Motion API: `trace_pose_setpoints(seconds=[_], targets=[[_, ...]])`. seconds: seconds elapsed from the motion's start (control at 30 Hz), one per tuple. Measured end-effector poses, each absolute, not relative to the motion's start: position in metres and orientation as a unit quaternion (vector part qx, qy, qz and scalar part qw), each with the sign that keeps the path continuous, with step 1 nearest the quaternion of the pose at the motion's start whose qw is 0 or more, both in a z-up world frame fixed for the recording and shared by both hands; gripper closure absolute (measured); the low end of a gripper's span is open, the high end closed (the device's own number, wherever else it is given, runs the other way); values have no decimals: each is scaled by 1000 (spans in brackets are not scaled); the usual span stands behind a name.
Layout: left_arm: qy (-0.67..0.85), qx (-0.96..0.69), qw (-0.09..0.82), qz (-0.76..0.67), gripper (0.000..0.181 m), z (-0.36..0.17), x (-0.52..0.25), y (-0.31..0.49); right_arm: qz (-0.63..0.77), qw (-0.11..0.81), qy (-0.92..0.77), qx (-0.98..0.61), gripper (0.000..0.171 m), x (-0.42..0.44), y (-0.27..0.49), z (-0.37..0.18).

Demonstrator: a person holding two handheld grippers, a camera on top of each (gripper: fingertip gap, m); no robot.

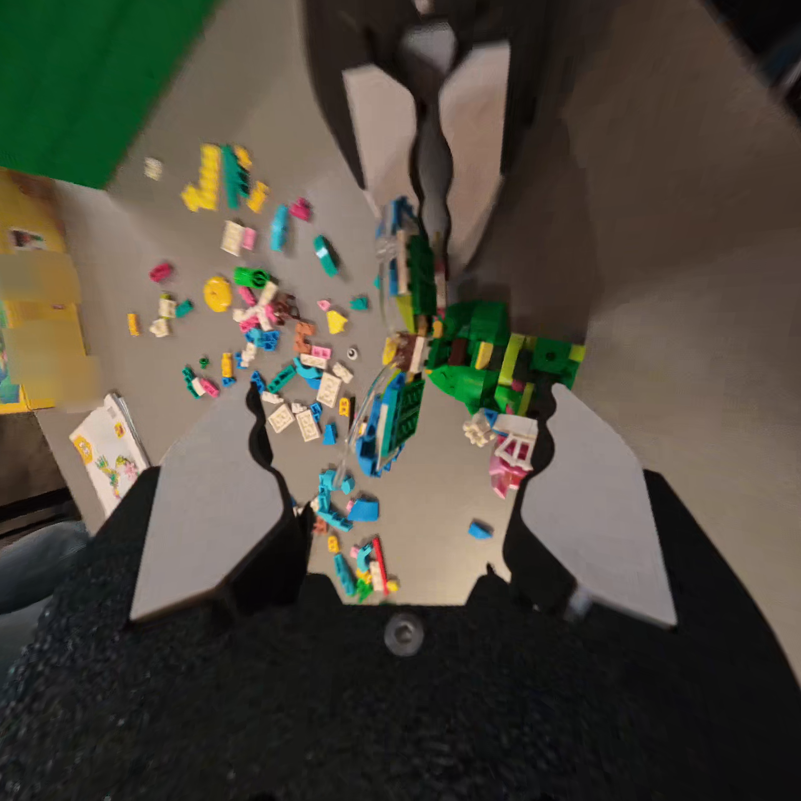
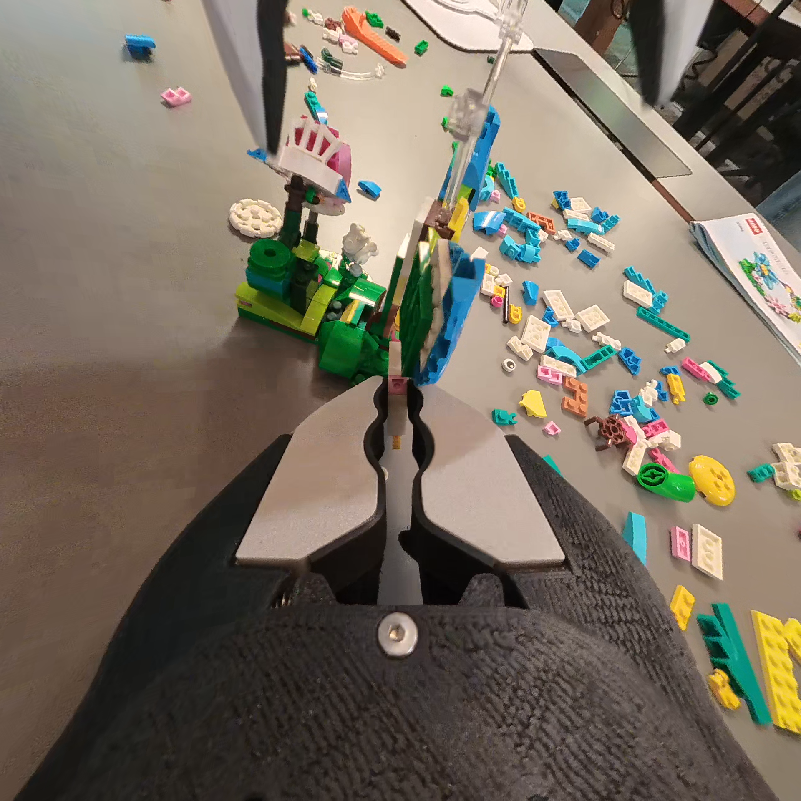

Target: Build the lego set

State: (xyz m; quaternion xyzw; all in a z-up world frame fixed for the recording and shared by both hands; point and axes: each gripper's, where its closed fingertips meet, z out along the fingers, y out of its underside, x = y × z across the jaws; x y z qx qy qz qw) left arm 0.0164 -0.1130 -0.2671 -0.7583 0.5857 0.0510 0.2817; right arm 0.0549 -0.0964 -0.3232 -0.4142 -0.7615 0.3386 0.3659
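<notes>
My right gripper (image 2: pixel 398 388) is shut on the edge of a blue and green winged lego assembly (image 2: pixel 437 312) and holds it upright beside the green base model (image 2: pixel 303 294). A clear rod (image 2: pixel 498 73) rises from the assembly. A pink and white flower (image 2: pixel 312 151) stands on the base model. My left gripper (image 1: pixel 403 403) is open and empty, above the winged assembly (image 1: pixel 390 420) and the base model (image 1: pixel 485 346). Its right finger (image 1: pixel 559 416) is next to the flower (image 1: pixel 511 459). The shut right gripper (image 1: pixel 433 260) shows at the top of the left wrist view.
Several loose bricks (image 2: pixel 585 325) lie scattered on the grey table (image 2: pixel 108 216). An instruction booklet (image 2: pixel 758 268), an orange brick separator (image 2: pixel 377 39), a white round plate (image 2: pixel 255 216) and yellow plates (image 2: pixel 780 672) lie around. A yellow box (image 1: pixel 34 303) and green board (image 1: pixel 65 78) sit beyond. The gap from one gripper's tips to the other's is roughly 9 cm. From my left tips it is roughly 4 cm to the flower (image 1: pixel 511 459); from my right, 11 cm. The right camera catches it too, in the right wrist view (image 2: pixel 324 133).
</notes>
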Motion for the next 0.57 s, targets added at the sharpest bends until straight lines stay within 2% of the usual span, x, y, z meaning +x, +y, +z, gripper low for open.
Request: trace_pose_setpoints(seconds=[0.1,0.17,0.27,0.57], targets=[[632,-749,172,96,72,-290,14,-108,336,368,-764,-410,165,54,-98,-322],[638,-754,127,90,88,-297,12,-107,337,369,-764,-408,165,54,-98,-321],[630,-769,94,46,110,-302,17,-110,337,370,-764,-406,165,52,-98,-321],[622,-780,29,62,134,-315,12,-115,350,368,-765,-395,165,49,-102,-320]])
